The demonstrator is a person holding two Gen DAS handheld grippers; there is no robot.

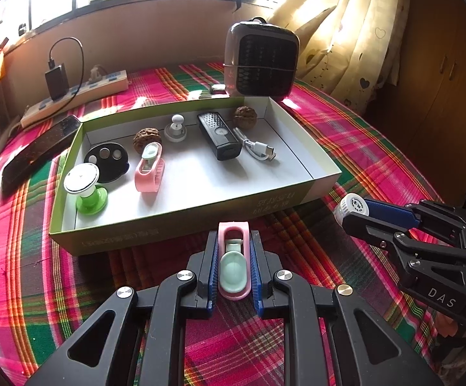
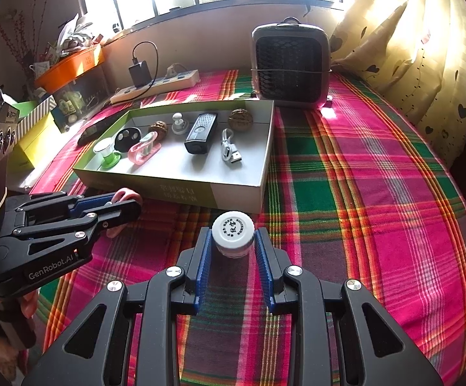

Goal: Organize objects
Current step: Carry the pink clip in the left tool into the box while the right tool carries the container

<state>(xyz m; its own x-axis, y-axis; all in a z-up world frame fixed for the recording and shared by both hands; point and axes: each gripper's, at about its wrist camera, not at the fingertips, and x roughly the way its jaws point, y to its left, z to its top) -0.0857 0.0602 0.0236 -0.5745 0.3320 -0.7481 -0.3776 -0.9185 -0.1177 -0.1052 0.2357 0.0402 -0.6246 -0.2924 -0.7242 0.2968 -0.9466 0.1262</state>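
Observation:
My left gripper (image 1: 233, 241) is shut on a pink clip with a mint pad (image 1: 233, 262), held just in front of the open green-and-white box (image 1: 181, 222). My right gripper (image 2: 233, 236) is shut on a small white-capped jar (image 2: 233, 233), also in front of the box (image 2: 181, 189). The jar shows in the left wrist view (image 1: 351, 207); the clip's pink end shows in the right wrist view (image 2: 125, 194). The box holds a second pink clip (image 1: 149, 169), two walnuts (image 1: 146, 138), a black device (image 1: 220, 135), a white cable (image 1: 255, 146) and a green-based stand (image 1: 86, 186).
A small heater (image 1: 261, 62) stands behind the box. A power strip with a charger (image 1: 75, 95) lies at the back left, and a dark phone (image 1: 40, 152) left of the box. Curtains hang at the right. Plaid cloth (image 2: 361, 193) covers the surface.

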